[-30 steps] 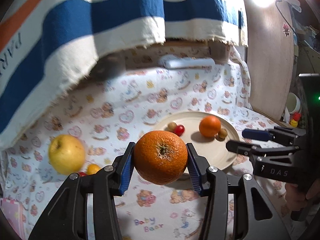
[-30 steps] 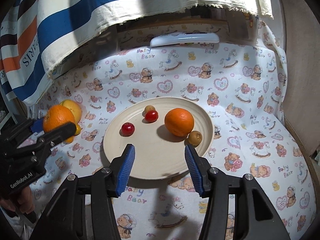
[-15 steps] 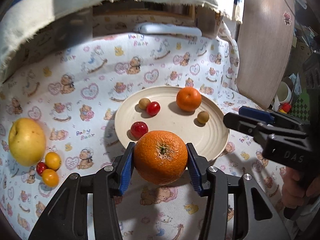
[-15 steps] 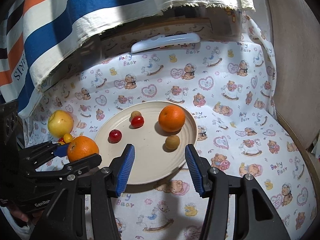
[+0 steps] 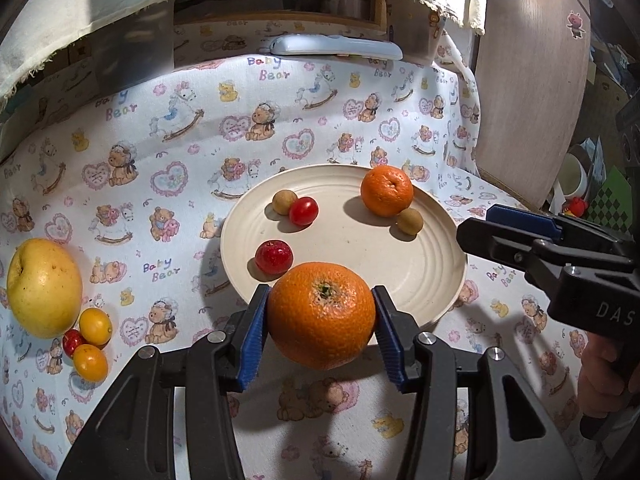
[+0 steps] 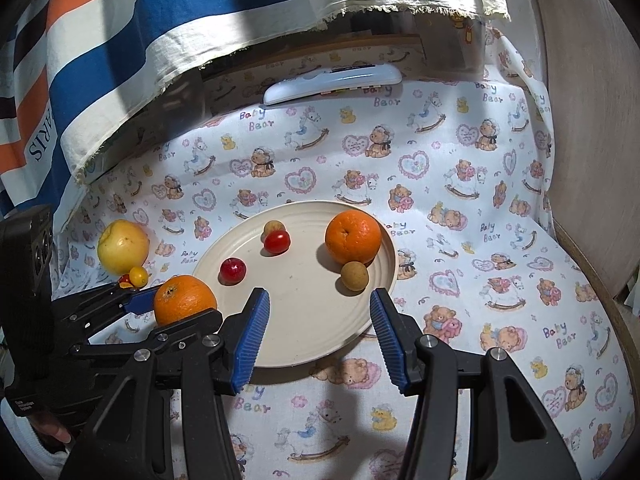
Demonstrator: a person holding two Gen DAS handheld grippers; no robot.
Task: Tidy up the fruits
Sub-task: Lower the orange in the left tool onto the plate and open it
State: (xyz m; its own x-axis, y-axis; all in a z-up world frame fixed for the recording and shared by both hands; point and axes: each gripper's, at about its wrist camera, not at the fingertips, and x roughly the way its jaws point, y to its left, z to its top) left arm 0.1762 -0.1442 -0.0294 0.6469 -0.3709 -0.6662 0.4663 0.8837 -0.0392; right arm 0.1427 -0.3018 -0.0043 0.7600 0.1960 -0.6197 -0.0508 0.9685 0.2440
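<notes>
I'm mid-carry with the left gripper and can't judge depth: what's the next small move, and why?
Probably ease the left gripper forward over the plate toward its bare middle, then open. The held orange sits at the near rim, with the red cherry tomato just beyond it, so steer right of that.

A bear-print cloth [image 5: 280, 128] covers the counter; on it lie a plate [image 5: 432, 264], yellow apple [image 5: 42, 288], and remote [image 5: 336, 46].

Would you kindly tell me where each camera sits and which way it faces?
Left wrist: on the left hand-held gripper, looking forward over its clamped large orange to the round cream plate; own fingers show.
Right wrist: on the open right hand-held gripper, facing the plate; own fingers show.
Shared: plate, orange, each other's gripper.
</notes>
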